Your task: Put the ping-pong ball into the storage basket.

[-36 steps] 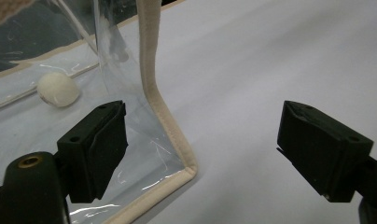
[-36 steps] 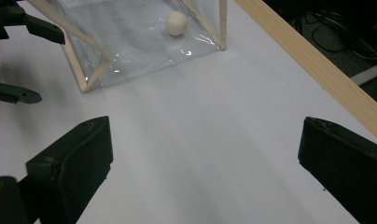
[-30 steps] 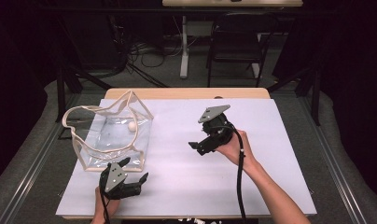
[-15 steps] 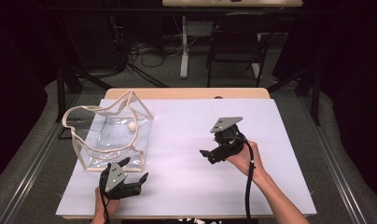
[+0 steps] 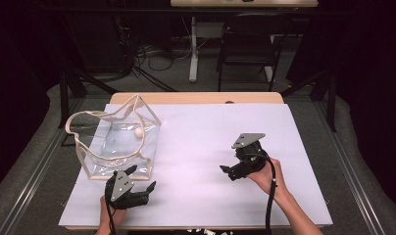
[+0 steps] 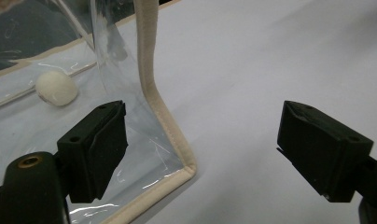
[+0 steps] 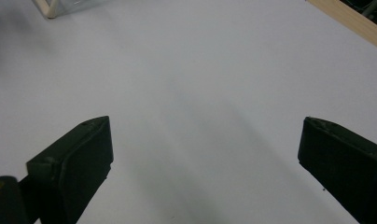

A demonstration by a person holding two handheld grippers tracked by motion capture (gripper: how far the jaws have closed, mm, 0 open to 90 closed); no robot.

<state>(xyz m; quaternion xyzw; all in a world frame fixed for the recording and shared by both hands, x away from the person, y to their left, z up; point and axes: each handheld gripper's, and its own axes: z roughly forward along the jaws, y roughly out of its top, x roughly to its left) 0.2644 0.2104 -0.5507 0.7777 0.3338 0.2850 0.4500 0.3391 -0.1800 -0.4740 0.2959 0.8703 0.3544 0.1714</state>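
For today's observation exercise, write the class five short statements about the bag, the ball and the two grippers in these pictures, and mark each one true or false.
1. A white ball lies inside the clear bag. True.
2. The right gripper grips the ball. False: its fingers are apart over bare white table cover.
3. The left gripper is open. True.
4. The bag sits on the person's right side of the table. False: it is on the left.
5. The bag has beige edging. True.

The clear bag (image 6: pixel 144 116) runs off the left gripper view's top and left edges.
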